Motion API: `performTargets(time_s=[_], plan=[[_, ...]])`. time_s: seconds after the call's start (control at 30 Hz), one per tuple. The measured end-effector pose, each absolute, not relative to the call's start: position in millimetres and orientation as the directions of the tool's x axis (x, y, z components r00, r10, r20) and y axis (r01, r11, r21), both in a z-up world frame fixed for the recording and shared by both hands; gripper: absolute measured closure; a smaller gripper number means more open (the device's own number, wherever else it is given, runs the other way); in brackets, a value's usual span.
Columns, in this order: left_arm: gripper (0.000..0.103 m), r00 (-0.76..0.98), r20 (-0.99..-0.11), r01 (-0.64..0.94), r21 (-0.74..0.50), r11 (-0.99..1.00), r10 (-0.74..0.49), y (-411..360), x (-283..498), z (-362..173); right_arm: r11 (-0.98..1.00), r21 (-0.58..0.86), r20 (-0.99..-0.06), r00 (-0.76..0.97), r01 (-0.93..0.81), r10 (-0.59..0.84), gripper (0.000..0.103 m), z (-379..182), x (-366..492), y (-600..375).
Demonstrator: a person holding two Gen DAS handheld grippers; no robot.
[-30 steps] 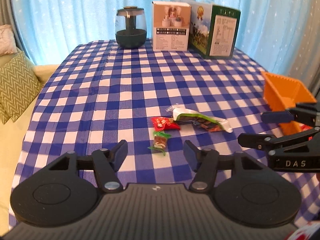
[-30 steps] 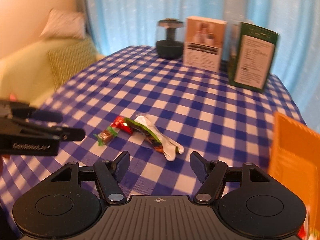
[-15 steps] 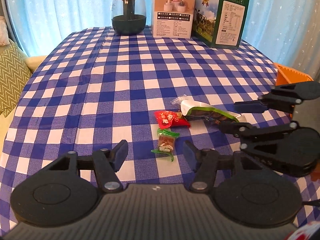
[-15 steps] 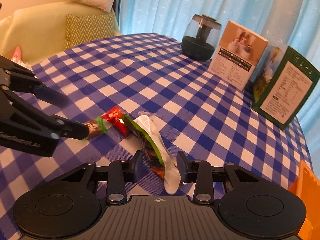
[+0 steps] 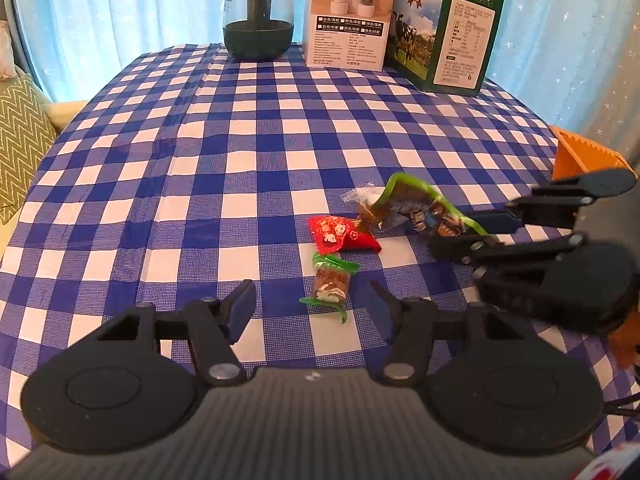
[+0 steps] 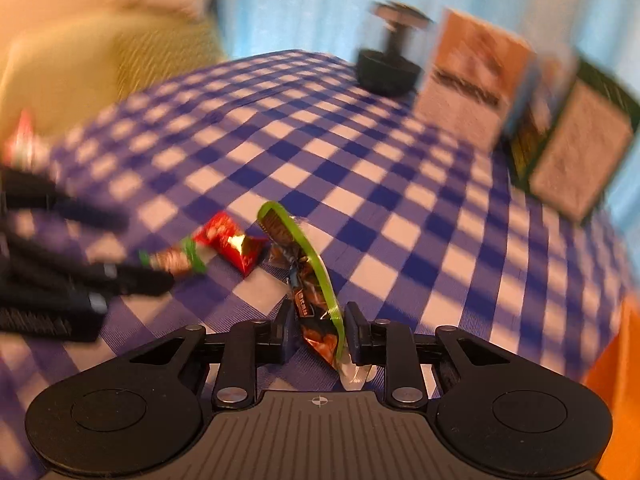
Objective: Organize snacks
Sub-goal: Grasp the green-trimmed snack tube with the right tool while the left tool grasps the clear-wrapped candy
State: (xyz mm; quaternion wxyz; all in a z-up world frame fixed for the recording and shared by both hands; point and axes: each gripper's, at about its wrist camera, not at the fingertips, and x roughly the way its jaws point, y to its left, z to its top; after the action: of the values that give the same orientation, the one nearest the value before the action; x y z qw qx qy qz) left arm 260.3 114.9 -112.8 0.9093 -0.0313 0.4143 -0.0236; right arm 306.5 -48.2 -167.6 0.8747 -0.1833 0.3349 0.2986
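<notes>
While the green-edged snack packet (image 6: 316,300) is sitting clamped between the right hand-held gripper (image 6: 318,334) fingers above the checkered surface (image 5: 240,160), the red candy (image 5: 342,234) and small green-wrapped candy (image 5: 330,280) are lying just ahead of the left hand-held gripper (image 5: 312,310), whose fingers are standing apart.

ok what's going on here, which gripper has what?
A person is sorting snacks with two handheld grippers. The right gripper has its fingers shut on the long green-edged snack packet, whose far end is lifted off the checked tablecloth. The left gripper is open and holds nothing, with the small green-ended candy lying just ahead between its fingers. The red candy lies on the cloth. An orange bin sits at the table's right edge.
</notes>
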Motion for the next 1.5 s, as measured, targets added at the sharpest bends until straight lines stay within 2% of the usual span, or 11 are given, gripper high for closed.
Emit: performTargets(time_s=[0.1,0.2,0.37,0.53,0.63,0.83,1.0,1.13,1.3,1.5], plan=[[0.046,0.655,-0.751,0.017,-0.085,0.996,-0.075,115.9,260.8,-113.2,0.834,0.121,-0.721,0.530,-0.538,0.447,0.077,-158.4,319.5,-75.0],[0.046,0.656,-0.750,0.019,-0.091,0.996,-0.081,115.3,261.2,-113.4,0.855,0.281,-0.726,0.486,-0.436,0.486,0.077,-157.3,328.8,-99.5],[0.049,0.662,-0.744,0.035,-0.092,0.995,-0.092,111.4,261.4,-114.1,0.857,0.347,-0.715,0.484,-0.381,0.504,0.077,-155.9,336.4,-111.8],[0.062,0.665,-0.741,0.037,-0.089,0.995,-0.091,112.6,263.4,-115.9,0.854,0.384,-0.706,0.484,-0.350,0.516,0.077,-158.0,343.5,-115.3],[0.062,0.664,-0.742,0.041,-0.089,0.995,-0.094,112.2,266.3,-117.4,0.846,0.433,-0.696,0.480,-0.312,0.534,0.077,-160.4,352.2,-125.7],[0.063,0.662,-0.742,0.052,-0.090,0.995,-0.102,107.4,270.2,-120.1,0.860,0.406,-0.692,0.510,-0.311,0.511,0.073,-158.1,355.9,-125.0],[0.063,0.661,-0.743,0.054,-0.090,0.994,-0.103,106.5,270.2,-120.4,0.896,0.314,-0.703,0.557,-0.315,0.442,0.061,-154.9,353.0,-118.2],[0.063,0.660,-0.744,0.052,-0.091,0.994,-0.103,106.8,270.7,-121.0,0.901,0.250,-0.698,0.579,-0.354,0.421,0.060,-153.7,344.3,-111.5],[0.063,0.654,-0.750,0.050,-0.086,0.995,-0.098,106.4,271.1,-122.9,0.888,0.084,-0.694,0.613,-0.452,0.378,0.060,-155.4,333.1,-91.9],[0.063,0.655,-0.749,0.048,-0.086,0.995,-0.096,106.1,271.2,-122.9,0.874,-0.003,-0.700,0.625,-0.486,0.346,0.060,-165.0,329.9,-82.0]])
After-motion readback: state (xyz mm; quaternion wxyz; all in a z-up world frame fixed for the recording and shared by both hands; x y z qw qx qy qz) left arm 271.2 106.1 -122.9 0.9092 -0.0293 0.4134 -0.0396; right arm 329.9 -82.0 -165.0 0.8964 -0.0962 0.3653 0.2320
